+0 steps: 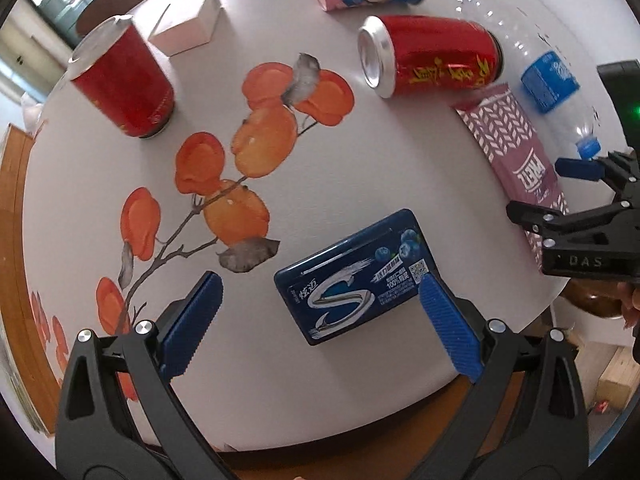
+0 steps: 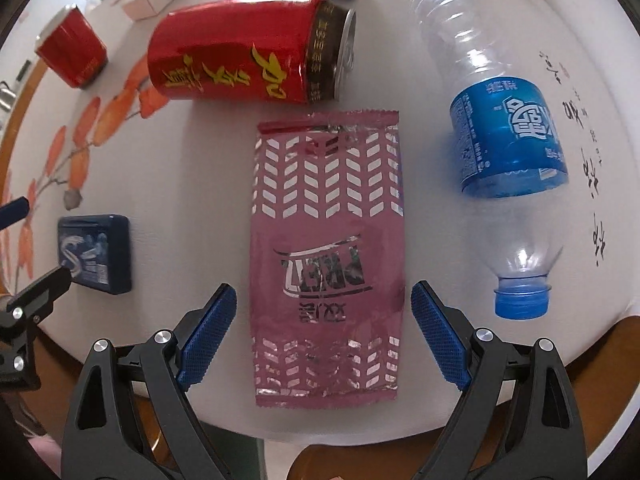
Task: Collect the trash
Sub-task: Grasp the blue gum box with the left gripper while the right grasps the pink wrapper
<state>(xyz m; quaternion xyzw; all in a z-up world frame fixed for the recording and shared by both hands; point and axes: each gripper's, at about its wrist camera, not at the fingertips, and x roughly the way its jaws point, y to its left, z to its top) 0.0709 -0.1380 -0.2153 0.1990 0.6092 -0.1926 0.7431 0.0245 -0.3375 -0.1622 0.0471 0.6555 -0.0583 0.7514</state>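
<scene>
Worktop [image 2: 200,200]: pink wrapper [image 2: 326,248] flat between right gripper [image 2: 323,330] fingers, spread apart. Blue gum box [image 1: 354,276] between left gripper [image 1: 320,322] fingers, likewise apart.

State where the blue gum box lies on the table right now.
The blue gum box lies flat near the table's front edge, between the left gripper's open jaws, left of the pink wrapper.
</scene>
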